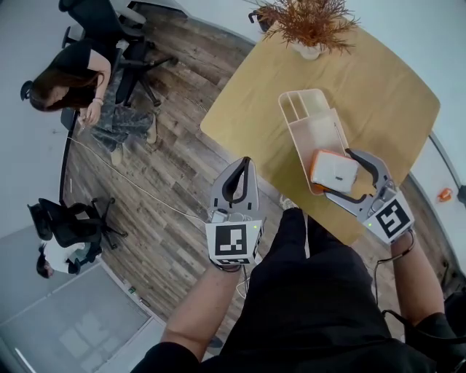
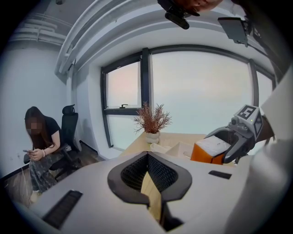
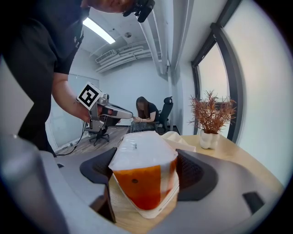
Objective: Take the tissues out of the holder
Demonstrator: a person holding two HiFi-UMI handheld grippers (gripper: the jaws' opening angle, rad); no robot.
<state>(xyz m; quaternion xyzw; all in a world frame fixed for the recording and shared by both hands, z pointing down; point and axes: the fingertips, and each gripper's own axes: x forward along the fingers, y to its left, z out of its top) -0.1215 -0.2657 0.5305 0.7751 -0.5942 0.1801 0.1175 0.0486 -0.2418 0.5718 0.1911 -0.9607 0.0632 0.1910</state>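
Head view steeply down on table (image 1: 378, 95), gripper views low across it, all sharing potted plant (image 1: 309, 22).

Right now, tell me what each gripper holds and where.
Right gripper: the tissue pack, pinched across two opposite sides. Left gripper: nothing, jaws together.

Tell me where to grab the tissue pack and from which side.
Take the tissue pack across its two opposite side faces, coming from the holder's near end, as the right claw now does. Those faces look flat and parallel, and the pack sits at that end.
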